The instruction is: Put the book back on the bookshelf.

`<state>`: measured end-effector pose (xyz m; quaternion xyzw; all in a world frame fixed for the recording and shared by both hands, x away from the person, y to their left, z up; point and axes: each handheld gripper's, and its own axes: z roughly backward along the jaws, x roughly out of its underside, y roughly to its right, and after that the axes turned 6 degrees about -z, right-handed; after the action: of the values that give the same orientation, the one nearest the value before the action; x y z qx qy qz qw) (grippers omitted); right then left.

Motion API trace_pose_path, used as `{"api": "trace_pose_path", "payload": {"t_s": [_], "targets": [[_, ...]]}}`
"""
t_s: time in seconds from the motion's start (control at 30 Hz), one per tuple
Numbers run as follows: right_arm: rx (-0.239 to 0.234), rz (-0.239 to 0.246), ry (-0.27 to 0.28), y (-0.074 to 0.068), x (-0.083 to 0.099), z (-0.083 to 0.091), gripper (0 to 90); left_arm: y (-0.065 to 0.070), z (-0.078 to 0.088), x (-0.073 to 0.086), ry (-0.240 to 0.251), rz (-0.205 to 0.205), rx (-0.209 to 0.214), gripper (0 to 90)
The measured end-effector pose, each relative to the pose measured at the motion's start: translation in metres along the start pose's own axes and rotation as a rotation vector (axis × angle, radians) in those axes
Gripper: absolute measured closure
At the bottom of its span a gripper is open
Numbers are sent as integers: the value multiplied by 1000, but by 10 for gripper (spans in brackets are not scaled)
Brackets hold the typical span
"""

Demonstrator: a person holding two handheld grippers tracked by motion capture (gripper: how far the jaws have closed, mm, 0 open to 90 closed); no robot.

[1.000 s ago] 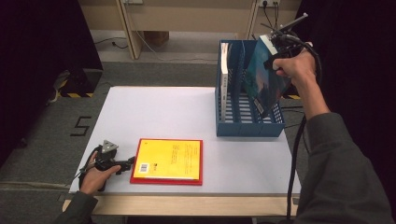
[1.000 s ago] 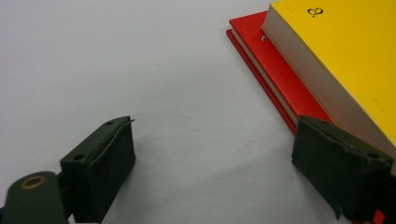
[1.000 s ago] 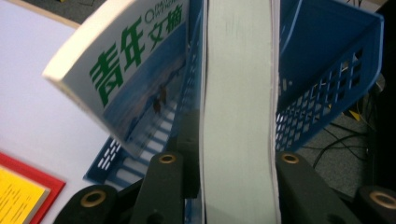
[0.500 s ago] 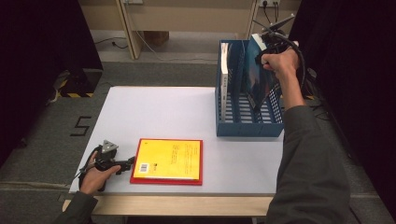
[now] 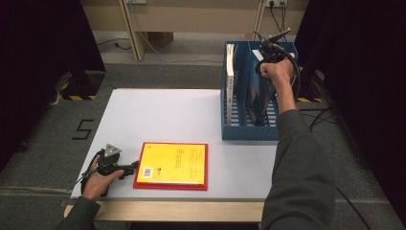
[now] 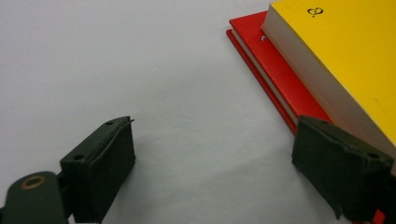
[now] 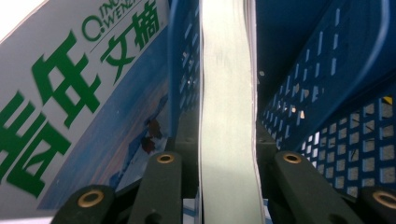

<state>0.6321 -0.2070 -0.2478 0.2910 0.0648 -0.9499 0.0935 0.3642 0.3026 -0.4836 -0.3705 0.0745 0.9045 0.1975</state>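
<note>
A blue slotted file rack stands at the table's back right. My right gripper is shut on the top edge of a blue-covered book, whose pale page edge runs up between the jaws. This book stands tilted inside the rack, in a compartment right of a white-spined book. A cover with green characters lies beyond a blue divider. My left gripper rests open on the table beside a yellow book lying on a red book.
The white table runs out left and back from the two flat books. The rack's perforated blue walls close in on the held book's right side. Dark curtains and cables flank the table on the grey floor.
My right hand has moved left and down, lowering the blue book deeper into the rack. The left hand and the flat books have not moved.
</note>
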Motion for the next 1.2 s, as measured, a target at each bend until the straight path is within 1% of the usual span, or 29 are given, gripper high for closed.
{"api": "trace_pose_path", "payload": {"t_s": [0.13,0.27,0.33,0.4,0.47,0.5,0.53,0.57,0.6,0.63,0.7,0.73,0.77,0.8,0.83,0.87,0.9,0.97,1.0,1.03,1.07,1.1,1.13,1.17,1.2], "targets": [[1,-14,11,-2,-6,-7,728,0,0,0,0,0,0,120],[2,-23,16,-4,-7,-12,726,0,0,0,-2,0,-1,120],[2,-29,13,-4,-6,-17,723,0,0,0,0,-1,1,120],[12,-14,7,-6,-6,-22,721,0,0,0,-1,-1,1,120],[11,-8,11,-6,-6,-24,716,0,0,0,0,-1,1,120],[11,-8,11,-6,-6,-24,716,0,0,0,0,-1,1,120],[2,-23,21,-5,-5,-24,693,0,0,0,1,-1,1,120],[2,-23,21,-5,-5,-24,693,0,0,0,1,-1,1,120],[-17,-31,34,-3,-2,-21,669,0,0,0,1,-1,1,120],[-17,-31,34,-3,-2,-21,669,0,0,0,1,-1,1,120],[-37,-15,45,-3,0,-11,639,0,0,0,1,-1,1,120],[-42,-14,48,-1,2,-5,617,0,0,0,1,-1,1,120],[-42,-14,48,-1,2,-5,617,0,0,0,1,-1,1,120],[-63,-21,47,1,8,6,593,0,0,0,0,-1,1,120],[-63,-21,47,1,8,6,593,0,0,0,1,-1,1,120],[-73,2,48,3,17,15,585,0,0,0,0,-1,1,120],[-73,2,48,3,17,15,585,0,0,0,0,-1,1,120],[-86,14,52,6,27,24,575,0,0,0,1,-2,-1,120],[-99,20,52,8,37,31,562,0,0,0,2,-2,-3,120],[-101,19,52,10,42,33,557,1,0,0,1,-3,-6,120],[-116,15,57,12,47,36,558,1,0,0,1,-4,-7,119],[-116,15,57,12,47,36,558,1,0,0,1,-4,-7,119],[-129,15,60,13,50,37,558,1,0,0,2,-4,-8,119],[-148,28,61,13,60,42,551,1,0,0,3,-3,-7,119],[-148,28,61,13,60,42,551,1,0,0,3,-3,-7,119]]}}
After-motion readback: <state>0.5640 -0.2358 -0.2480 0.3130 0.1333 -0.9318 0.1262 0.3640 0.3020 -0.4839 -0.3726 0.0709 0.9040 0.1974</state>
